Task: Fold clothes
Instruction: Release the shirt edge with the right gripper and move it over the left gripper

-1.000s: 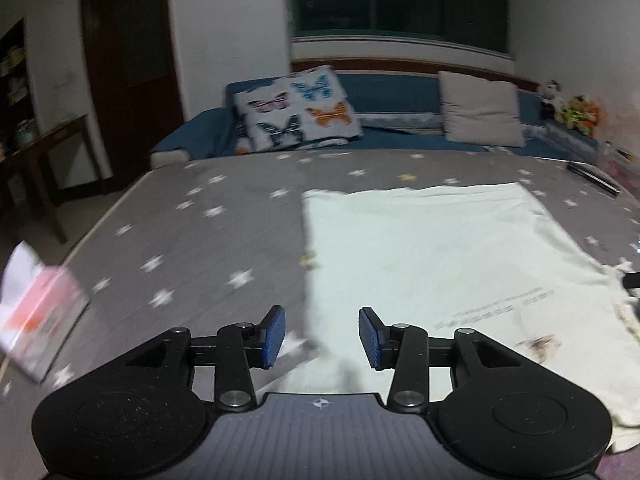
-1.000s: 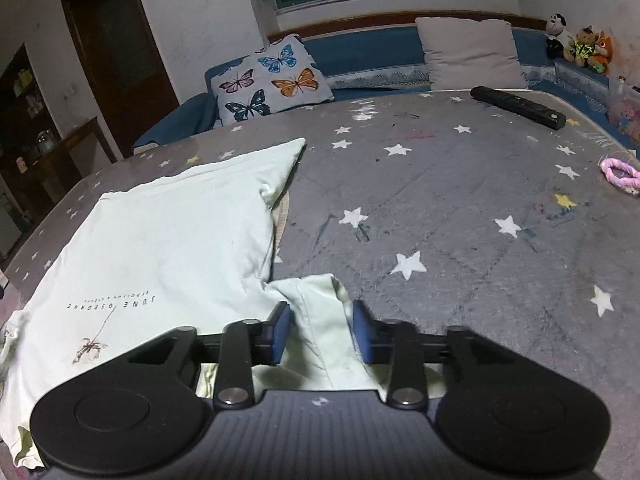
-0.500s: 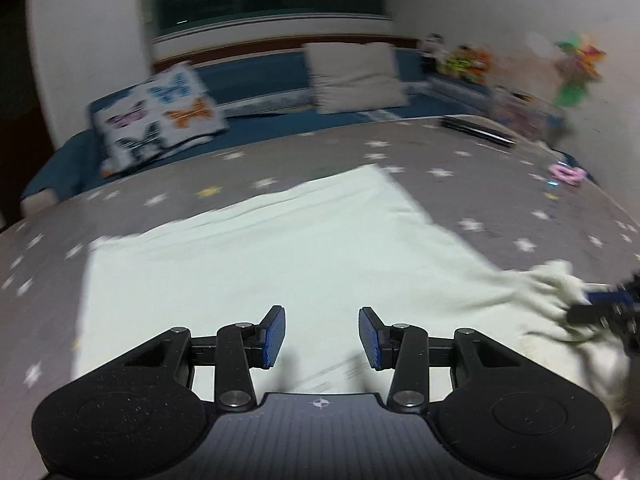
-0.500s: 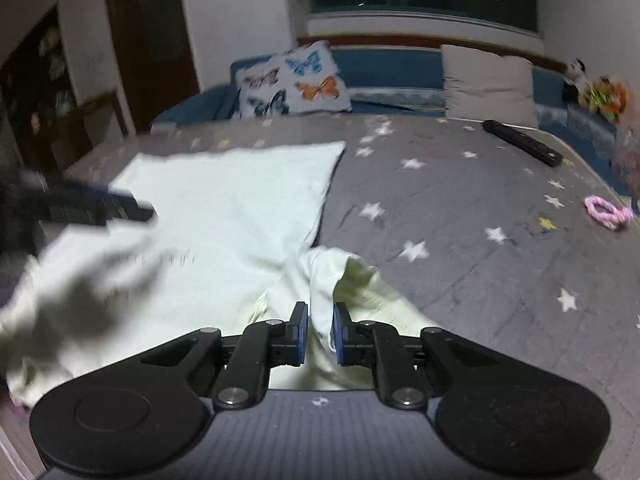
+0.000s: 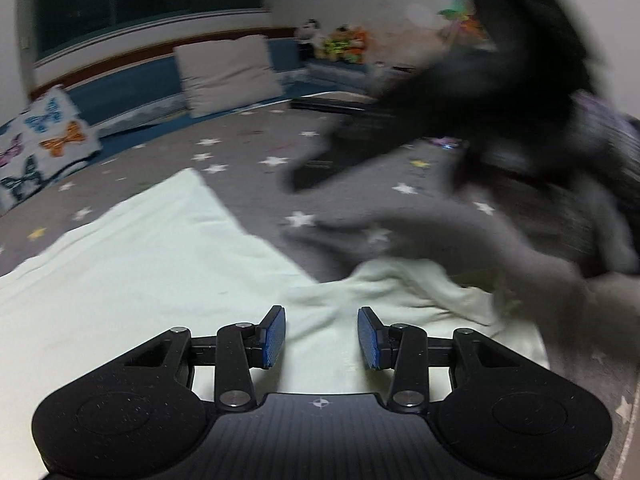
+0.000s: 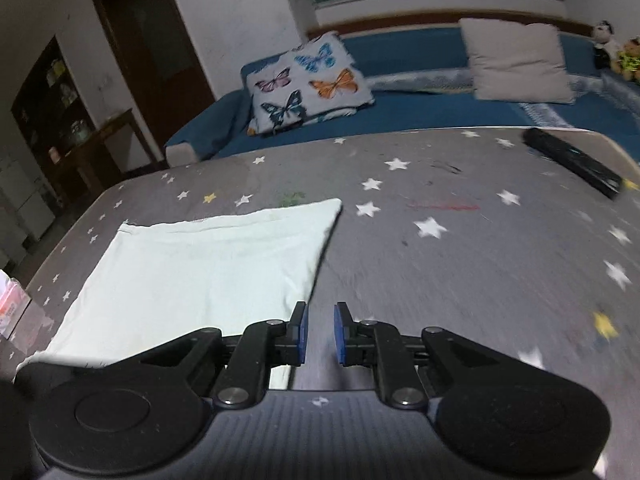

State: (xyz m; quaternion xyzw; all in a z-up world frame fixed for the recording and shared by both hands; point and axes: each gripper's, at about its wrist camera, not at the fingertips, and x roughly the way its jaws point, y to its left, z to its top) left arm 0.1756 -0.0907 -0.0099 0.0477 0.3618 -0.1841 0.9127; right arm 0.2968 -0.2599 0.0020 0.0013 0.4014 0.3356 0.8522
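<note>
A pale green T-shirt [image 5: 132, 276] lies flat on the grey star-patterned bed [image 5: 248, 148]. In the left wrist view its sleeve [image 5: 424, 292] is bunched up just ahead of my left gripper [image 5: 322, 338], which is open and empty above the cloth. My right gripper shows there as a dark blur [image 5: 440, 92] above the bed. In the right wrist view the shirt [image 6: 200, 268] lies ahead to the left. My right gripper [image 6: 319, 334] is slightly open with nothing between its blue pads, over the shirt's right edge.
A butterfly pillow [image 6: 308, 80] and a beige cushion [image 6: 520, 60] lean on the blue sofa behind the bed. A black remote [image 6: 576, 166] lies at the far right. Plush toys [image 5: 336, 40] sit at the back. A pink-white packet [image 6: 12, 308] lies left.
My right gripper has let go of the sleeve, opened a little, and lifted and moved forward. My left gripper has swung right to face the dropped sleeve.
</note>
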